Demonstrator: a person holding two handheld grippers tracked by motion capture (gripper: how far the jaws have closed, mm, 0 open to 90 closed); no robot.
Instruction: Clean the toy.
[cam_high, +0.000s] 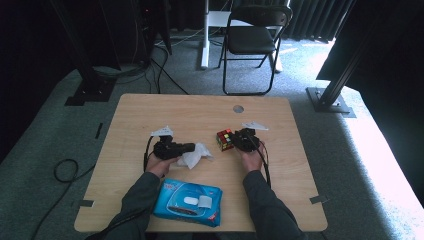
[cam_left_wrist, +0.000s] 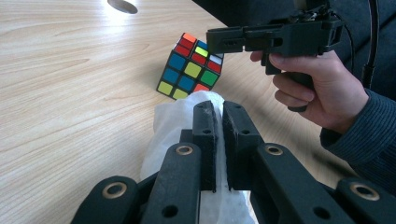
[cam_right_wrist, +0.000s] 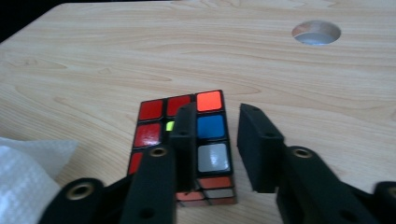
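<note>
A scrambled Rubik's cube (cam_high: 224, 139) (cam_left_wrist: 189, 70) (cam_right_wrist: 154, 121) stands tilted on the wooden table (cam_high: 200, 112), right of centre. My right gripper (cam_high: 239, 140) (cam_right_wrist: 217, 116) (cam_left_wrist: 215, 42) is shut on the cube's upper right part, one jaw across its face and the other at its side. My left gripper (cam_high: 190, 148) (cam_left_wrist: 219, 109) lies at table centre-left, shut on a crumpled white wipe (cam_high: 196, 155) (cam_left_wrist: 168, 121) (cam_right_wrist: 23, 172) that bulges out past the jaw tips. The wipe's end lies a short way from the cube.
A blue pack of wet wipes (cam_high: 187, 201) lies near the front edge between the forearms. A round cable hole (cam_high: 238, 108) (cam_right_wrist: 316, 32) is in the table's far middle. A black folding chair (cam_high: 252, 35) stands beyond the table.
</note>
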